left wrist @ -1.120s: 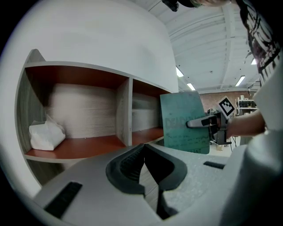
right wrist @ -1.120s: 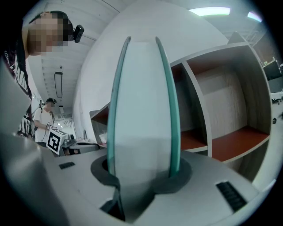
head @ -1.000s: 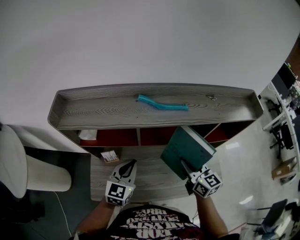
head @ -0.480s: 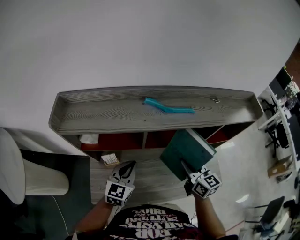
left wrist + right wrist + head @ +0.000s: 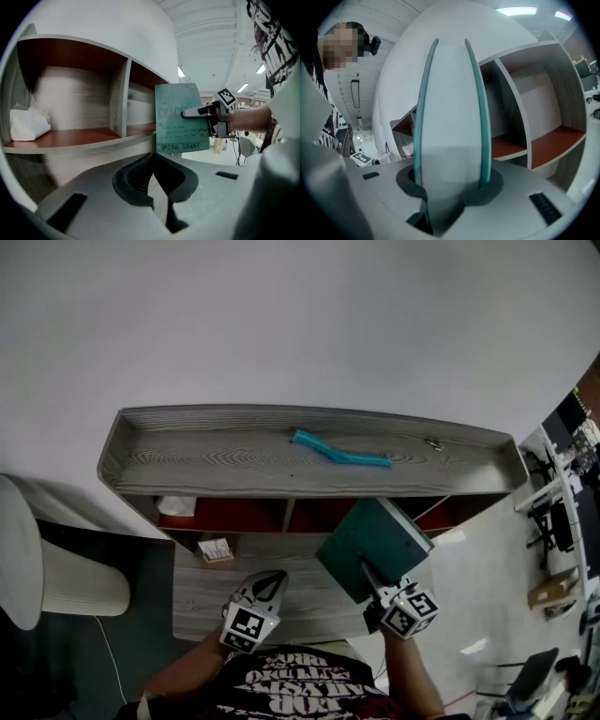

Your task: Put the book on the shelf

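Turquoise strip, crumpled white cloth and small box lie apart.

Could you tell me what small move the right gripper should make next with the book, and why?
Probably ease the book forward and slightly right into the empty compartment. The right gripper is shut on the book, which stands upright and is not yet inside the shelf, and that red-floored bay beside it looks unobstructed.
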The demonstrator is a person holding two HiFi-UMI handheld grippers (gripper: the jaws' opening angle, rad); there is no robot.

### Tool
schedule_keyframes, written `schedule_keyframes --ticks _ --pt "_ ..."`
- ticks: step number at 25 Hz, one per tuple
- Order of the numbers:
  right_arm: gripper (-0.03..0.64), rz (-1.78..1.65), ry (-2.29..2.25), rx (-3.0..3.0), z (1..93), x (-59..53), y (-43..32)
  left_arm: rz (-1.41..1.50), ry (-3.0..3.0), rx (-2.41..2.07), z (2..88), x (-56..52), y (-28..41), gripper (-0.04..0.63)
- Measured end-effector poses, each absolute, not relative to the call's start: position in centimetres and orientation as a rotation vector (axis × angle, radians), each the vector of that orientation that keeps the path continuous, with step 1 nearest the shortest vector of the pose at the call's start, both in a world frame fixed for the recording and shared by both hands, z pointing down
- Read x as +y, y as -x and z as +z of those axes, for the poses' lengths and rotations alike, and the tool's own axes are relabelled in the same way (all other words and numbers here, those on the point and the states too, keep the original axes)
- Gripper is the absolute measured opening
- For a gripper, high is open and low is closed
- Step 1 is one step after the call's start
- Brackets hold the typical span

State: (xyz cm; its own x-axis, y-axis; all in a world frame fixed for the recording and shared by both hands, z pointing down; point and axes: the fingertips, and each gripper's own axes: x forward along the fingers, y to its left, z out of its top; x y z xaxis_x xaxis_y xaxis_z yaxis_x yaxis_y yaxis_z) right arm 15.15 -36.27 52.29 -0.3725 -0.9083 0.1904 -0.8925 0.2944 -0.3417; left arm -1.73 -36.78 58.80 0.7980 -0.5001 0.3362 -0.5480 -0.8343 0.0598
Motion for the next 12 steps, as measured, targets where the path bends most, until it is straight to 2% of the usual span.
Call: schedule_keyframes --ticks 12 --pt "0.163 -0.723 1.542 2.599 52.9 -36.8 -15.8 0.486 -2.744 -0.913 59.7 -35.1 -1.4 0.006"
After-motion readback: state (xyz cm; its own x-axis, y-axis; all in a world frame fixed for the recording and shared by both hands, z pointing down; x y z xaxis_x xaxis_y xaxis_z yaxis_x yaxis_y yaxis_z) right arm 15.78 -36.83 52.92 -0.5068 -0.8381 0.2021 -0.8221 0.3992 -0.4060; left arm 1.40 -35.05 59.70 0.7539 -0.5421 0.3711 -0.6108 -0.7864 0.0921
